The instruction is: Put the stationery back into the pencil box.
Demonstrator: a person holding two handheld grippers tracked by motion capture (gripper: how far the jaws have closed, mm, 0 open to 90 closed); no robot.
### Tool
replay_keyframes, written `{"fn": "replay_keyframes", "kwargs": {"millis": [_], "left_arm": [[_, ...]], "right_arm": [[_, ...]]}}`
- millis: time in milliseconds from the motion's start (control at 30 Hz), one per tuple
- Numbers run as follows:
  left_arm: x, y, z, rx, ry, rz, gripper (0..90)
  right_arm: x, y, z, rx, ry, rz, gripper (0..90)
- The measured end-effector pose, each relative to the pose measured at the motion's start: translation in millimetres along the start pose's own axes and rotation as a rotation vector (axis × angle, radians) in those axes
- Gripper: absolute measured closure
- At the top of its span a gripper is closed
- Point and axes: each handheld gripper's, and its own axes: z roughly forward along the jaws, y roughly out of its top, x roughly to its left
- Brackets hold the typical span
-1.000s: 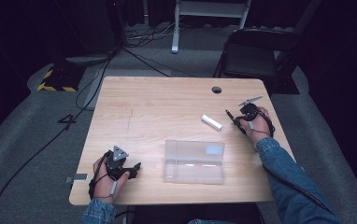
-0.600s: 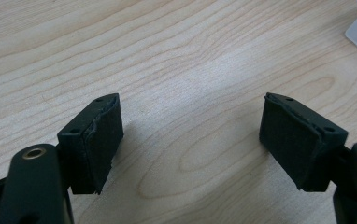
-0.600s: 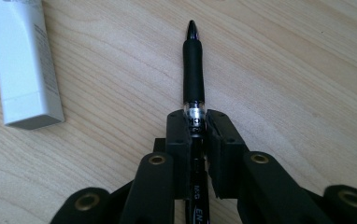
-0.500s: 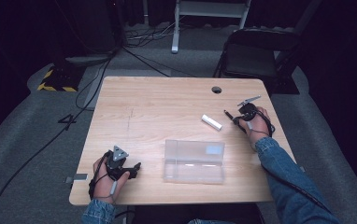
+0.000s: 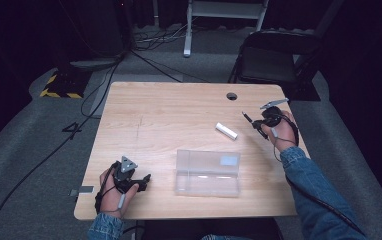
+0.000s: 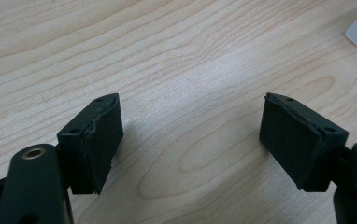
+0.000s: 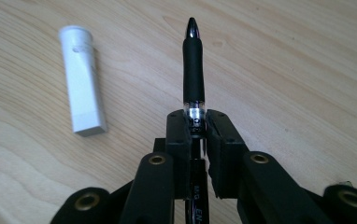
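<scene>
Black pen [image 7: 193, 70] clamped in right gripper [image 7: 196, 122], white cap [image 7: 82, 80] just beside.

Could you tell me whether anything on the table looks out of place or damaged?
Nothing stands out. The clear case sits shut and flat, the white cap lies loose on the table, and the right gripper holds the pen by its barrel.

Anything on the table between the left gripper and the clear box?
No, just bare wood between the left gripper and the clear box, seen in the high view.
</scene>
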Motion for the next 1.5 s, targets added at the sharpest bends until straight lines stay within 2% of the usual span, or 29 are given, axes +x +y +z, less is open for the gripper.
{"fn": "replay_keyframes", "kwargs": {"millis": [200,433,700,833,1000,1500], "left_arm": [[0.0,0.0,0.1,-0.001,0.001,-0.001,21.8],[0.2,0.2,0.3,-0.002,-0.001,0.001,21.7],[0.1,0.2,0.4,-0.002,0.0,0.001,21.6],[0.0,0.2,0.4,-0.002,0.0,0.0,21.6],[-0.1,0.2,0.5,-0.003,-0.001,-0.001,21.6],[-0.4,0.1,0.4,-0.002,-0.004,-0.003,21.6]], "right_arm": [[7.9,1.1,-24.3,-0.079,0.031,0.002,79.7],[20.6,-1.8,-47.7,-0.133,0.068,-0.01,79.7],[47.9,-10.6,-74.2,-0.225,0.16,-0.024,79.7],[65.7,-16.7,-84.1,-0.255,0.206,-0.056,79.7],[83.0,-22.8,-89.8,-0.256,0.247,-0.104,79.6],[116.3,-22.1,-97.3,-0.236,0.324,-0.206,79.6]]}}
